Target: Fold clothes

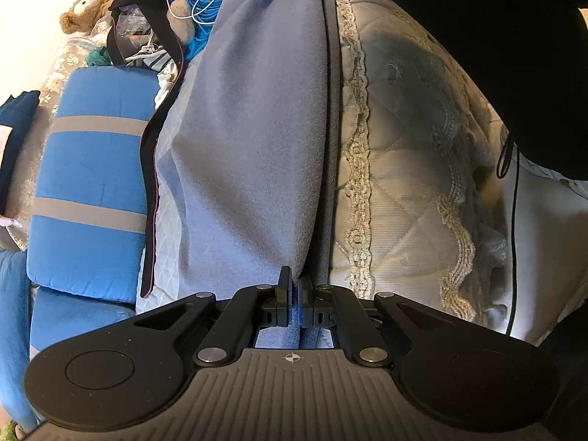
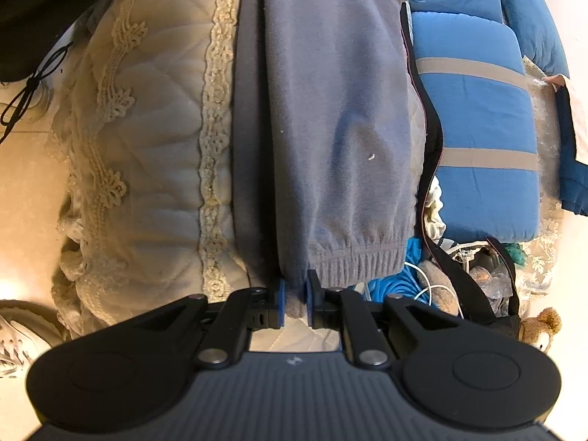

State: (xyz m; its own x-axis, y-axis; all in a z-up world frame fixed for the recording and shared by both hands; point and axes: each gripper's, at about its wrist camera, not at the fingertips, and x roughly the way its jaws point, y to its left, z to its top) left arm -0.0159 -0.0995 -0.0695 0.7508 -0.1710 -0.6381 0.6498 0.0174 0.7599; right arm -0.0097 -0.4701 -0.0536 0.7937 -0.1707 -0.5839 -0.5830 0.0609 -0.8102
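Grey fleece trousers [image 1: 250, 139] lie stretched lengthwise along the edge of a bed. In the left wrist view my left gripper [image 1: 296, 290] is shut on one end of the trousers, the cloth pinched between its black pads. In the right wrist view the same grey trousers [image 2: 330, 117] run away from me, their ribbed elastic cuff [image 2: 352, 257] nearest. My right gripper [image 2: 295, 297] is shut on the corner of that cuff, a wad of grey fleece squeezed between its blue pads.
A cream quilted bedspread [image 1: 404, 183] with lace trim hangs off the bed beside the trousers. A blue folded quilt [image 1: 92, 183] with grey stripes lies on the other side. Blue cable [image 2: 389, 286], a black bag strap [image 1: 150, 198] and a teddy bear [image 1: 86, 9] clutter one end.
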